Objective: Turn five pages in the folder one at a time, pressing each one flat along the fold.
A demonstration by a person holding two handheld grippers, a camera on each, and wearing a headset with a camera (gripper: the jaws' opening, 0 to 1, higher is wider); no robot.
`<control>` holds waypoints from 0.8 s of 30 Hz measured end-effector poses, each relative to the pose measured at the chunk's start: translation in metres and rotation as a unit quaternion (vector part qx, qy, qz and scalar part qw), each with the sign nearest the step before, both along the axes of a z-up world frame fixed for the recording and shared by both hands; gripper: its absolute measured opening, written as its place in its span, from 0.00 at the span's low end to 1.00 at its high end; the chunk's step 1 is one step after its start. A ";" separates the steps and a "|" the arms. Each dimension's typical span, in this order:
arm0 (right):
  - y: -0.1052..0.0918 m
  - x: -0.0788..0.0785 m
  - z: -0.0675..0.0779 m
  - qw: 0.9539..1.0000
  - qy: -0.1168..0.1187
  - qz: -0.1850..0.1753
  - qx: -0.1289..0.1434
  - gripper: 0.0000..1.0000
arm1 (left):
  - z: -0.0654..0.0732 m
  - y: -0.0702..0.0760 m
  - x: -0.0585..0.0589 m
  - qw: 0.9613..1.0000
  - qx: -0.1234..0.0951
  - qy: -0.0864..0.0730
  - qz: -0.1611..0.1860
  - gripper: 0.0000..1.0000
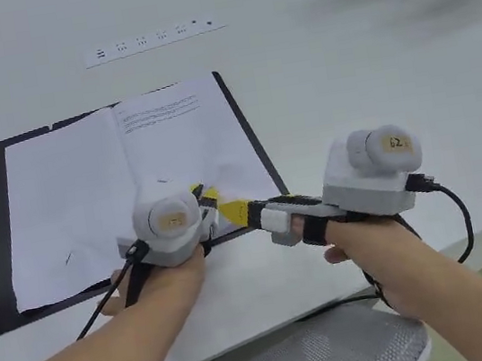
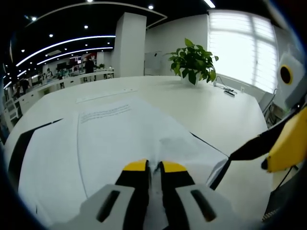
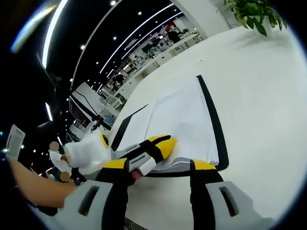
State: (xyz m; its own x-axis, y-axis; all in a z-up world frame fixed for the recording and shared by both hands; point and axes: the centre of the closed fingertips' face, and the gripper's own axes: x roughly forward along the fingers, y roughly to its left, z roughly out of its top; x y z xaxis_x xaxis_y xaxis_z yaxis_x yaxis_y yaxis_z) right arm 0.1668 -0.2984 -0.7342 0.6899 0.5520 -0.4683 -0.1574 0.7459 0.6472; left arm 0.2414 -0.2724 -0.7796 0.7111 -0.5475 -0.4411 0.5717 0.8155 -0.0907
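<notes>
Open black folder (image 1: 250, 140), white printed right page (image 1: 183, 144) unturned; turned-page count unreadable. Left gripper (image 2: 152, 166) jaws near shut, paper grip unclear. Right gripper (image 3: 159, 166) jaws wide, empty.

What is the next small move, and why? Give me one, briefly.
Probably ease the right gripper forward and close its fingers on the right page's lower corner to lift it: those fingers stand open at the folder's near edge, while the left gripper sits low over that page.
</notes>
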 end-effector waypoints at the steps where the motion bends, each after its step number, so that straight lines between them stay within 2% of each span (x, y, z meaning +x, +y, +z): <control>1: 0.001 0.000 -0.001 1.000 0.004 0.000 0.005 0.49 | 0.000 0.000 0.001 1.000 0.000 0.000 0.000 0.08; 4: 0.002 0.002 -0.006 1.000 0.013 -0.006 0.015 0.48 | 0.000 0.000 0.000 1.000 -0.001 0.000 0.001 0.08; 10: 0.001 0.009 -0.008 0.999 0.016 -0.030 0.034 0.48 | 0.000 0.000 0.001 1.000 -0.002 -0.002 0.000 0.08; 11: 0.001 0.010 -0.011 0.998 0.025 -0.035 0.038 0.47 | -0.001 0.000 0.001 1.000 -0.002 -0.002 0.000 0.08; 15: -0.003 0.016 -0.017 0.997 0.033 -0.056 0.038 0.44 | -0.001 0.000 0.002 1.000 -0.004 -0.002 0.001 0.08; 18: -0.008 0.019 -0.023 0.993 0.055 -0.090 0.056 0.40 | -0.001 0.000 0.002 1.000 -0.005 -0.001 0.001 0.08; 20: -0.013 0.022 -0.024 0.990 0.057 -0.113 0.063 0.37 | -0.001 0.000 0.002 1.000 -0.004 -0.001 0.001 0.08; 24: -0.022 0.023 -0.032 0.987 0.069 -0.135 0.052 0.23 | -0.001 0.000 0.002 1.000 -0.003 -0.002 0.000 0.08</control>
